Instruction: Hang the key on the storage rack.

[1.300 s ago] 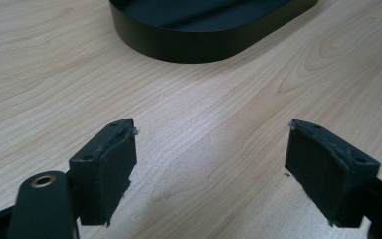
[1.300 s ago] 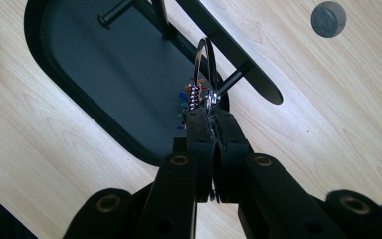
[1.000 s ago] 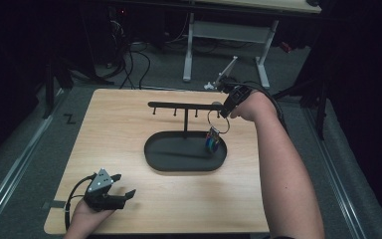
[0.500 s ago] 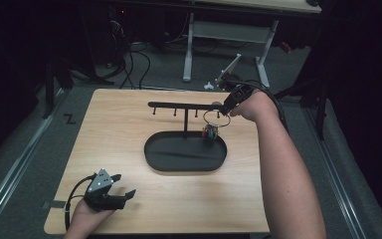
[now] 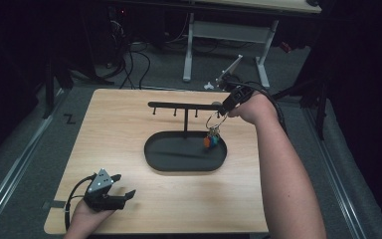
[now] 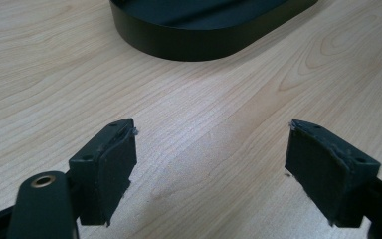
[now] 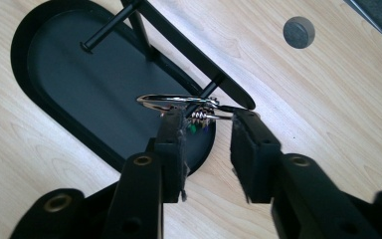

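A black rack (image 5: 184,105) with a crossbar stands in an oval black tray (image 5: 154,154). A key ring (image 7: 179,101) with coloured keys (image 5: 211,137) hangs at the crossbar's right end, over the tray. My right gripper (image 5: 222,112) is at that end. Its jaws have just been opening, and in the right gripper view its tips (image 7: 206,117) stand apart on either side of the ring's coil without pressing on it. My left gripper (image 5: 124,195) rests low at the table's front left. Its jaws (image 6: 211,132) are parted over bare wood with nothing between them.
The wooden table (image 5: 119,129) has open room left of the tray. A grey round cap (image 7: 299,32) sits flush in the tabletop near the rack. Beyond the far edge are a white desk frame (image 5: 189,45) and loose cables (image 5: 134,55) on the floor.
The right gripper's jaws have parted from the key ring, which now hangs from the rack's end. Neither hand has shifted.
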A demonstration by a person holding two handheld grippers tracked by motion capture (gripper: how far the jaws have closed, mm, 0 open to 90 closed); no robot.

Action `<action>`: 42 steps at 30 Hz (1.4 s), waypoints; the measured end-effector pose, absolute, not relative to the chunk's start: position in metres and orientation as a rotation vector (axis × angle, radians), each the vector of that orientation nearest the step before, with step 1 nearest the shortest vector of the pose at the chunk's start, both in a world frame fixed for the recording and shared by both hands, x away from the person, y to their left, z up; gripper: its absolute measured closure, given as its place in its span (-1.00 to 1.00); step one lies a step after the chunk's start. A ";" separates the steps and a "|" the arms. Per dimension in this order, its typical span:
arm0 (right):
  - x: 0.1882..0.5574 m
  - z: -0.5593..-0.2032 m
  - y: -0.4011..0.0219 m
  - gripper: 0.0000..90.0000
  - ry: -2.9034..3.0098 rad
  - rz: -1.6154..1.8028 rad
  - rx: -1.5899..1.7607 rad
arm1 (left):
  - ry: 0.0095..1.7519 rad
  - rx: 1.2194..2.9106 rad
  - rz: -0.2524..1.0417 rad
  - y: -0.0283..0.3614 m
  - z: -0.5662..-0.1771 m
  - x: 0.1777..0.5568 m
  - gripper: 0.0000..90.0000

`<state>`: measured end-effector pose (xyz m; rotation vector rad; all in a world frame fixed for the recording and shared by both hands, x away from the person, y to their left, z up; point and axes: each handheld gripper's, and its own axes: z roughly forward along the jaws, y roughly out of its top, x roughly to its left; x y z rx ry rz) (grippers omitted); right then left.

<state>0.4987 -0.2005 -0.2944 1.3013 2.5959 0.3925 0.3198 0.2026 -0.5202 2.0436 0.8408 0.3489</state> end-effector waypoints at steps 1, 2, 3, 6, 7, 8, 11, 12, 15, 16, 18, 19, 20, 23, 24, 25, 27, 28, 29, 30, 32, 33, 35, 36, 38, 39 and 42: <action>0.498 -0.295 -0.201 0.39 2.588 0.391 1.302 | 0.839 2.047 0.347 0.203 -0.520 0.320 -0.54; 0.497 -0.295 -0.201 0.36 2.575 0.393 1.325 | 0.839 2.047 0.348 0.203 -0.520 0.320 -0.54; 0.497 -0.296 -0.203 0.34 2.569 0.400 1.319 | 0.838 2.047 0.348 0.202 -0.520 0.320 -0.54; 0.494 -0.297 -0.204 0.28 2.546 0.406 1.340 | 0.838 2.050 0.348 0.202 -0.520 0.319 -0.54; 0.493 -0.297 -0.205 0.26 2.545 0.416 1.334 | 0.838 2.052 0.348 0.202 -0.520 0.319 -0.54; 0.492 -0.298 -0.206 0.25 2.541 0.419 1.333 | 0.838 2.054 0.347 0.202 -0.521 0.320 -0.54; 0.489 -0.299 -0.207 0.19 2.521 0.434 1.355 | 0.837 2.057 0.346 0.201 -0.521 0.320 -0.54; 0.488 -0.299 -0.208 0.16 2.514 0.447 1.357 | 0.838 2.058 0.346 0.201 -0.521 0.320 -0.54; 0.483 -0.301 -0.210 0.06 2.496 0.456 1.354 | 0.836 2.061 0.350 0.200 -0.521 0.320 -0.54; 0.481 -0.301 -0.210 0.03 2.491 0.465 1.360 | 0.835 2.068 0.347 0.200 -0.521 0.320 -0.54; 0.478 -0.304 -0.212 -0.06 2.487 0.470 1.354 | 0.836 2.065 0.349 0.200 -0.522 0.320 -0.54; 0.476 -0.306 -0.212 -0.10 2.482 0.477 1.353 | 0.838 2.065 0.349 0.200 -0.522 0.320 -0.54; 0.474 -0.307 -0.213 -0.14 2.477 0.477 1.357 | 0.836 2.065 0.347 0.199 -0.522 0.320 -0.54; 0.468 -0.312 -0.216 -0.25 2.457 0.494 1.362 | 0.835 2.066 0.351 0.199 -0.523 0.320 -0.54; 0.466 -0.314 -0.217 -0.27 2.447 0.507 1.371 | 0.835 2.066 0.352 0.198 -0.523 0.320 -0.54; 0.465 -0.317 -0.218 -0.29 2.445 0.504 1.369 | 0.832 2.072 0.350 0.199 -0.523 0.320 -0.54; 0.460 -0.323 -0.221 -0.35 2.436 0.519 1.377 | 0.830 2.075 0.351 0.198 -0.523 0.320 -0.54; 0.458 -0.328 -0.223 -0.37 2.428 0.527 1.383 | 0.830 2.079 0.347 0.198 -0.523 0.320 -0.54; 0.456 -0.331 -0.225 -0.39 2.420 0.535 1.394 | 0.831 2.078 0.346 0.198 -0.523 0.320 -0.54; 0.454 -0.334 -0.226 -0.40 2.417 0.541 1.390 | 0.831 2.075 0.349 0.197 -0.523 0.320 -0.54; 0.450 -0.341 -0.229 -0.41 2.401 0.552 1.408 | 0.831 2.075 0.353 0.197 -0.524 0.319 -0.54; 0.449 -0.345 -0.231 -0.41 2.391 0.564 1.419 | 0.830 2.078 0.351 0.197 -0.524 0.319 -0.54; 0.444 -0.353 -0.234 -0.42 2.367 0.592 1.439 | 0.829 2.081 0.352 0.197 -0.524 0.320 -0.54; 0.442 -0.355 -0.235 -0.42 2.361 0.598 1.435 | 0.828 2.082 0.353 0.197 -0.524 0.320 -0.54; 0.436 -0.362 -0.236 -0.42 2.345 0.633 1.430 | 0.828 2.083 0.354 0.197 -0.524 0.320 -0.53; 0.433 -0.366 -0.236 -0.42 2.337 0.649 1.433 | 0.828 2.085 0.352 0.197 -0.524 0.319 -0.53; 0.422 -0.377 -0.237 -0.42 2.318 0.696 1.412 | 0.826 2.087 0.353 0.196 -0.525 0.319 -0.53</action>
